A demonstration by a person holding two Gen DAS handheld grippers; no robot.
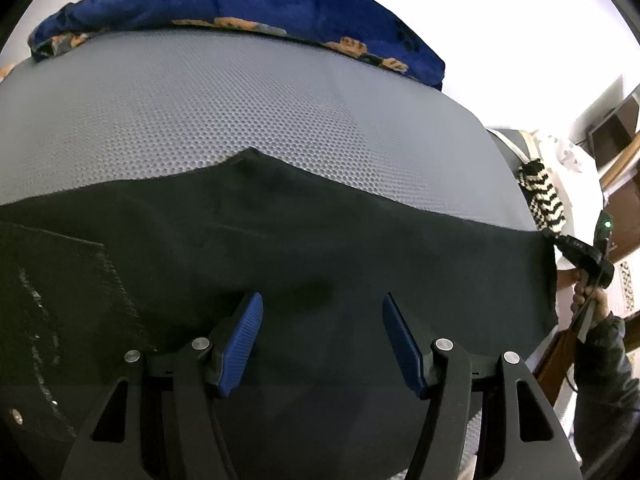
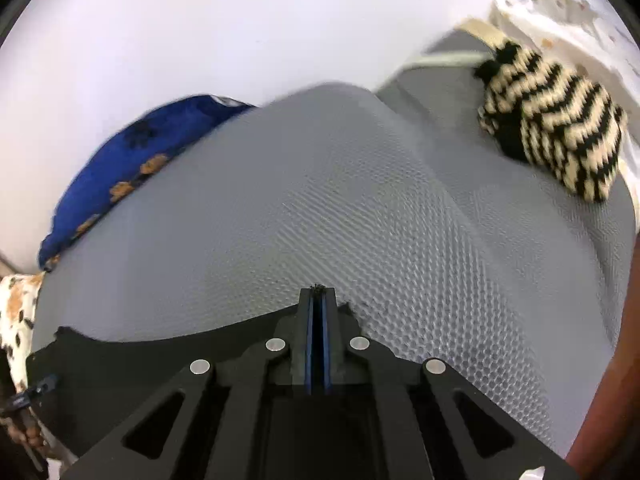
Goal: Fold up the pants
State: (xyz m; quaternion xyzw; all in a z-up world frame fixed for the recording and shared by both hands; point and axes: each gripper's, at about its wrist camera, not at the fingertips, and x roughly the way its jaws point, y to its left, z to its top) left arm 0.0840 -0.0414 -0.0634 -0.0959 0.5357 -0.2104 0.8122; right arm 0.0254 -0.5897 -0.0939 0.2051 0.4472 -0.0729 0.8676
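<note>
Right wrist view: right gripper (image 2: 319, 292) pinches pants (image 2: 160, 344) edge; left gripper (image 1: 322, 308) gapes above them.

A grey honeycomb-textured mat (image 1: 248, 120) covers the work surface. At its far edge lies a blue cloth (image 1: 248, 4) with orange prints. A black-and-cream zigzag knit (image 2: 556, 128) sits at the mat's right side, by a white cloth (image 2: 576, 12).
</note>
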